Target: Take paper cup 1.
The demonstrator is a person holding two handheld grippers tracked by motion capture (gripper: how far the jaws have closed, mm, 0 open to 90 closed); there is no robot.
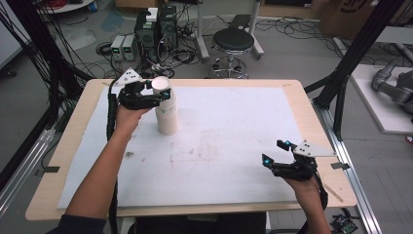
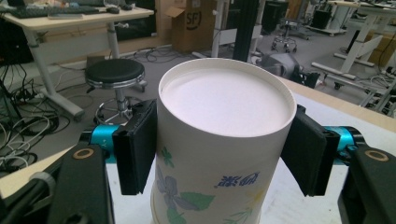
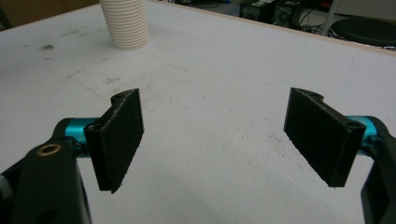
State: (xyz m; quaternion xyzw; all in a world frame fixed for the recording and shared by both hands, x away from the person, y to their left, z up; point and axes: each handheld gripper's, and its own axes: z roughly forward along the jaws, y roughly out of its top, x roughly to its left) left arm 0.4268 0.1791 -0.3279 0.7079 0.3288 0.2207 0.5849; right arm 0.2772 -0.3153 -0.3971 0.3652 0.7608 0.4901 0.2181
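Observation:
A stack of upturned white paper cups (image 1: 166, 117) stands on the white mat (image 1: 229, 146) toward the back left. Its top cup (image 2: 224, 102) has a floral print and blue writing on its side. My left gripper (image 2: 219, 144) is shut on that top cup, one black pad against each side just below its upturned base; in the high view the left gripper (image 1: 157, 90) sits at the top of the stack. Near the mat's front right, my right gripper (image 1: 275, 152) hovers open with nothing between its pads (image 3: 116, 135). The stack's ribbed lower rims (image 3: 125, 23) lie far ahead of it.
The mat covers a wooden table (image 1: 73, 146) with bare edges around it. Beyond the far edge are a black stool (image 1: 234, 41), computer towers (image 1: 156, 29) and loose cables on the floor. Black frame posts (image 1: 350, 58) rise at the table's right.

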